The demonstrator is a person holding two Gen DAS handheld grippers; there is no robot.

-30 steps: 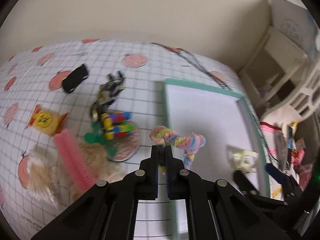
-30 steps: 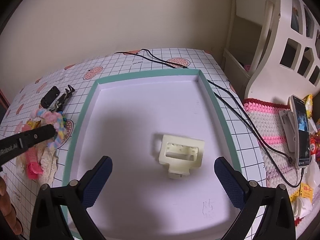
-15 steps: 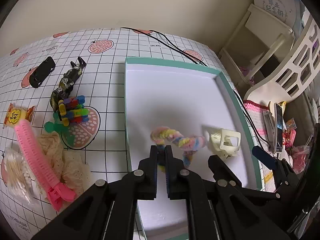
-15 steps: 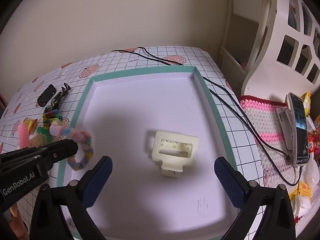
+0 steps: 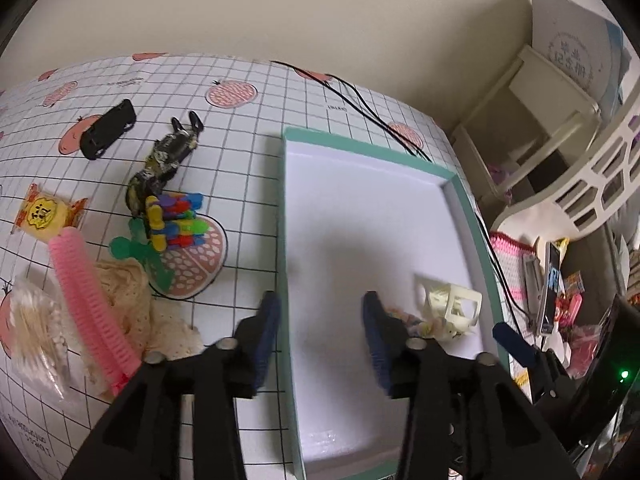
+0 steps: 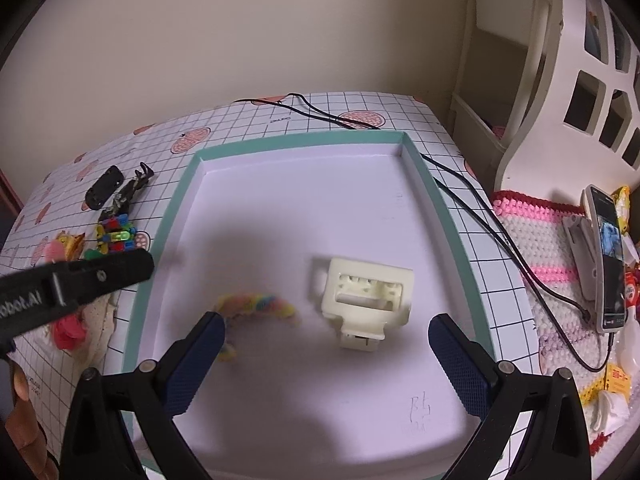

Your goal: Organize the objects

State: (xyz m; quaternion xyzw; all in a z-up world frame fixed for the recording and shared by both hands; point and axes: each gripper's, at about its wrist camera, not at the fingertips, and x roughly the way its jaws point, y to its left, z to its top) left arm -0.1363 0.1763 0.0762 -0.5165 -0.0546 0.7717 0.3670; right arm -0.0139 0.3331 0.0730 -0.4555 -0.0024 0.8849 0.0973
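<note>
My left gripper (image 5: 320,320) had its jaws spread wide, holding nothing. My right gripper (image 6: 326,356) was equally wide, also empty. The pastel braided hair tie (image 6: 256,306) lay blurred on the white floor of the teal-rimmed tray (image 6: 176,216), just beside the cream claw clip (image 6: 366,300); contact between them could not be judged. On the bench (image 5: 248,128) left of the tray: coloured clips (image 5: 176,224), pink comb clip (image 5: 86,300), black clip (image 5: 106,130), cotton swabs bag (image 5: 32,332).
</note>
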